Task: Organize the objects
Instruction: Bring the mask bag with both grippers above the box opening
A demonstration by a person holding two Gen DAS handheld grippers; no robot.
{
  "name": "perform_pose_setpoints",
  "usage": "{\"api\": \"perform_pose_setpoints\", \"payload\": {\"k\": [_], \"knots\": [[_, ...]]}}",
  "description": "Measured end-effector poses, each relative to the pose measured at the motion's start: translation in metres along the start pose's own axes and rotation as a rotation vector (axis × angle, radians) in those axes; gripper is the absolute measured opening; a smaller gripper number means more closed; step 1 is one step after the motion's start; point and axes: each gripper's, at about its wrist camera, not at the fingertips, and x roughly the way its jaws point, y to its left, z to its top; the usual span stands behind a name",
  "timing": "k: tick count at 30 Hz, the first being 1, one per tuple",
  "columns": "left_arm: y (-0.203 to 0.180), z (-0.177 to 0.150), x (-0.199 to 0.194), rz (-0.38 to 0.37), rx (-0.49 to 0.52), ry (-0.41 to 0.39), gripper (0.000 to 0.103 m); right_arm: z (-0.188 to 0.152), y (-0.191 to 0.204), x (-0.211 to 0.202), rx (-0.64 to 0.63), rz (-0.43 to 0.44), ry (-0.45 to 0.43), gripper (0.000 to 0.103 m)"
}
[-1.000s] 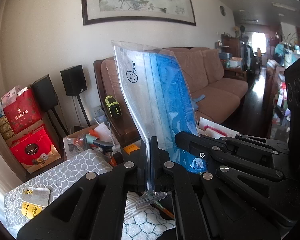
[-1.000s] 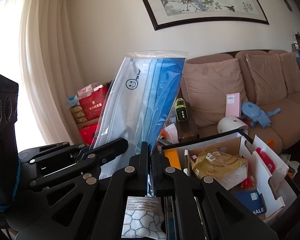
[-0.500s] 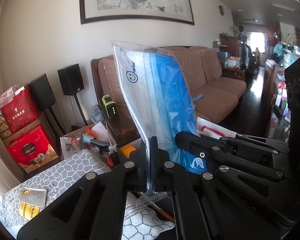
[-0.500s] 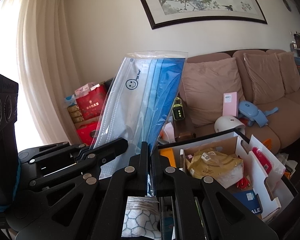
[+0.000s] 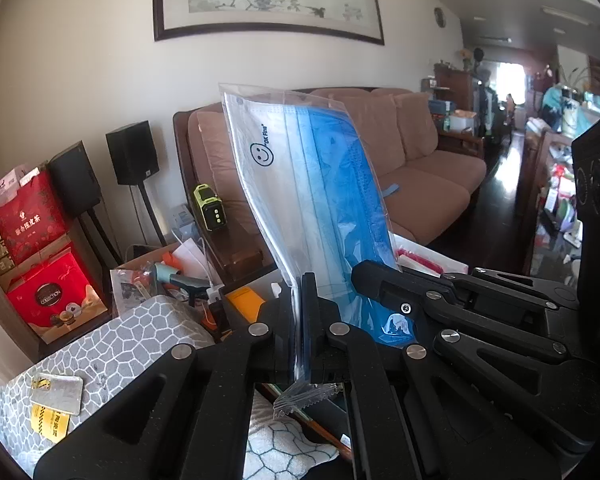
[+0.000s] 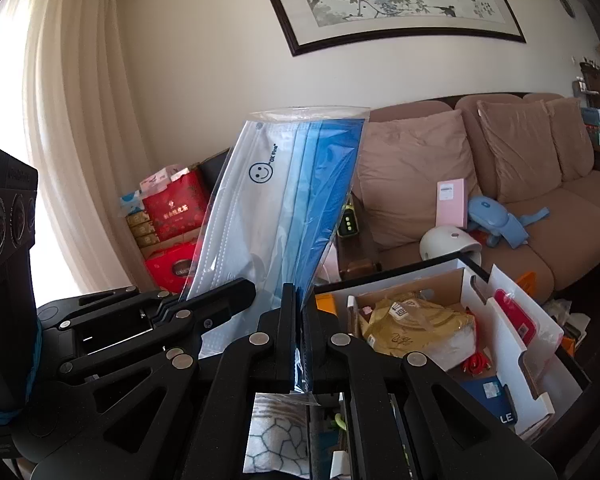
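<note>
Left gripper [image 5: 302, 280] and right gripper [image 6: 298, 292] both clenched on the mask pouch [image 5: 312, 200] bottom edge — light, floppy, slick film; likely to slip.

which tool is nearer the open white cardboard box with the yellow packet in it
Right. The right tool sits just beside the white cardboard box; the left tool is on its far side, both pinching the clear mask bag.
</note>
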Motion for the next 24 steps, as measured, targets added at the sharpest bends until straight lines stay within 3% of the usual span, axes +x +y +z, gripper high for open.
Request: {"api": "perform_pose_setpoints", "payload": {"k": [24], "knots": [[-0.014,0.007,0.014,-0.034,0.002,0.022,0.002,0.002,-0.021,0.0,0.03,-0.03,0.01,0.004]]}}
